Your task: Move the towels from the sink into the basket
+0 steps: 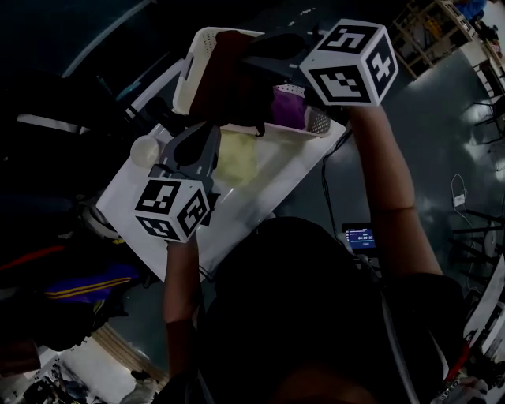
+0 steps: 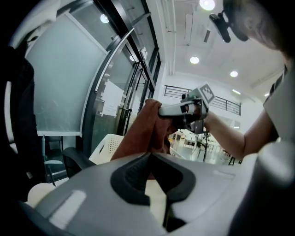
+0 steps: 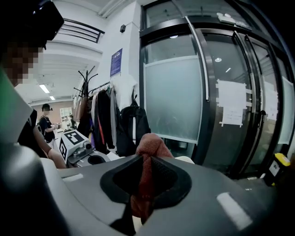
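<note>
Red towel (image 1: 223,79) hangs over the basket (image 1: 197,46), right gripper (image 1: 251,55) clamped on its top & left gripper (image 1: 207,132) apparently pinching its lower edge: lower it inside the rim b4 releasing both.

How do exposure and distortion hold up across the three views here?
Head view: badly underexposed, only the marker cubes and basket read clearly. Left gripper view: ceiling lights blow out, door frames bow. Right gripper view: evenly lit, towel in the right tool sharp.
</note>
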The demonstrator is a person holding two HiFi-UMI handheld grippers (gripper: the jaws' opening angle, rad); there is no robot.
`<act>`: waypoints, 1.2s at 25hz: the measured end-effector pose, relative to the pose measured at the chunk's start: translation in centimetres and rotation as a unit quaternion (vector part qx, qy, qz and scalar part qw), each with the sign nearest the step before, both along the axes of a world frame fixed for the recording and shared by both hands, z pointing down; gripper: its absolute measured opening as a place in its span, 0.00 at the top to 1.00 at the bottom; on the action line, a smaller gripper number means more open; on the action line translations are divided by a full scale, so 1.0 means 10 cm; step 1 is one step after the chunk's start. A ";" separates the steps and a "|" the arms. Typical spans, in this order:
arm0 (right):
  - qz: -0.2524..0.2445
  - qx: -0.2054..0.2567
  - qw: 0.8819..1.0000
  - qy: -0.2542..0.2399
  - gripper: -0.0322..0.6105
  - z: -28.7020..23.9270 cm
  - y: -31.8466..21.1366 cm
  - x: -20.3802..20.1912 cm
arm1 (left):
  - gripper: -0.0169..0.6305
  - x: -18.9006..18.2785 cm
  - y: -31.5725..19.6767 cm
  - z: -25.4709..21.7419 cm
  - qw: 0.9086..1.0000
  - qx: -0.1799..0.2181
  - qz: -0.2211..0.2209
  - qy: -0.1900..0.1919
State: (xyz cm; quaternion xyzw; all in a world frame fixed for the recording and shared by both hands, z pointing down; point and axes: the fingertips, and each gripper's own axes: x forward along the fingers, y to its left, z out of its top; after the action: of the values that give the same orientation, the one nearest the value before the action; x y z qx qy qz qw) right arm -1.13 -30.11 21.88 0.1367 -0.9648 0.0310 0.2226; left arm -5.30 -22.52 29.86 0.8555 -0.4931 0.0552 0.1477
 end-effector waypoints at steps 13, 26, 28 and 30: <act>0.040 0.014 0.999 0.005 0.87 0.19 -0.47 0.16 | 0.96 0.13 -0.17 0.18 1.000 -0.022 -0.002 -0.005; 0.005 -0.042 0.997 0.070 0.81 1.16 -0.50 0.06 | 0.96 0.20 -0.15 0.45 0.998 -0.060 -0.015 -0.002; 0.006 -0.032 0.996 0.084 0.71 1.24 -0.51 0.05 | 0.96 0.19 -0.13 0.49 0.998 -0.066 -0.017 0.002; 0.008 -0.018 0.996 0.090 0.57 1.25 -0.52 0.04 | 0.96 0.18 -0.11 0.53 0.997 -0.070 -0.018 0.006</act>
State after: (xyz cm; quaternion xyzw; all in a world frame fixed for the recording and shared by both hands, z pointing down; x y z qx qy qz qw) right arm -0.74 -35.35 34.34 0.1424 -0.9389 0.0378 0.3111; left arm -3.48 -23.61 35.14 0.8342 -0.5029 0.0818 0.2111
